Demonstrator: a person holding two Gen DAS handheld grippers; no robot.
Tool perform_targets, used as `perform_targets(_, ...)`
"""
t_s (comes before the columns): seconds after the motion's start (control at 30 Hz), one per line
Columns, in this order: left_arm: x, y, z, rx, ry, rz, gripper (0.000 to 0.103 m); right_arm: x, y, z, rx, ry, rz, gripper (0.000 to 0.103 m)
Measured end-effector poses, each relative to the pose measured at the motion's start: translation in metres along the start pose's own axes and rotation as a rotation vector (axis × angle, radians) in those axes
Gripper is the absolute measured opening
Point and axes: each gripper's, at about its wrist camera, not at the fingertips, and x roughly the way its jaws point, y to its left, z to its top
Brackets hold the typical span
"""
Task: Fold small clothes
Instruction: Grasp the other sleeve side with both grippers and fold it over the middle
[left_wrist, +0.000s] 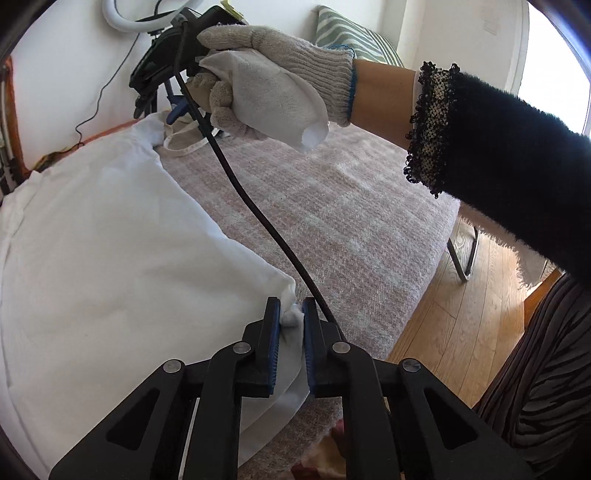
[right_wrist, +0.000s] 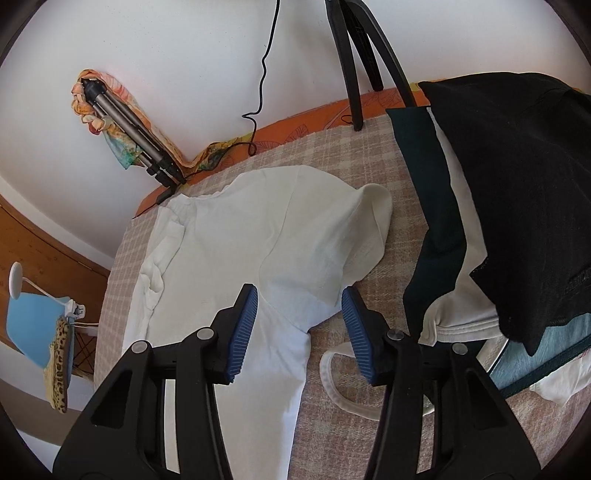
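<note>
The left wrist view sits low and close at the white shirt's (left_wrist: 110, 229) near corner, facing across the checked blanket (left_wrist: 332, 221) toward the far wall. The right wrist view looks steeply down on the same shirt (right_wrist: 251, 240) and blanket (right_wrist: 402, 206).

Both views are brightly daylit; glare is seen at the overexposed window (left_wrist: 550, 74) at upper right. Edges are bent by fisheye distortion, corners blackened; shadows are soft.
</note>
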Motion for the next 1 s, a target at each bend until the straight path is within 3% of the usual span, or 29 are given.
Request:
perform_targets(0.2,-0.021,0.020,-0.007,-0.158,-0.057,-0.032,0.009,0.030,-0.007,0.001,-0.002,0.042,-0.076,0.049)
perform_targets(0.27,-0.027,0.028,-0.009,-0.210,-0.074,-0.039,0.009,0.036,-0.007,0.003,0.002,0.051,-0.072,0.037)
perform_targets(0.33,-0.031,0.034,-0.010,-0.256,-0.087,-0.046,0.009,0.040,-0.005,0.005,0.005,0.058,-0.068,0.017)
perform_targets(0.43,-0.036,0.037,-0.009,-0.287,-0.106,-0.056,0.009,0.040,0.000,0.009,0.007,0.046,-0.076,0.011)
perform_targets(0.7,-0.042,0.032,-0.003,-0.354,-0.191,-0.151,0.008,0.012,0.025,0.024,-0.011,-0.036,-0.131,0.009)
perform_targets(0.83,-0.060,0.043,-0.010,-0.389,-0.232,-0.142,0.008,0.006,0.060,0.026,-0.096,-0.063,-0.178,0.009)
perform_targets(1.0,-0.084,0.064,-0.028,-0.448,-0.259,-0.088,0.008,0.014,0.106,0.026,-0.183,-0.067,-0.174,0.009)
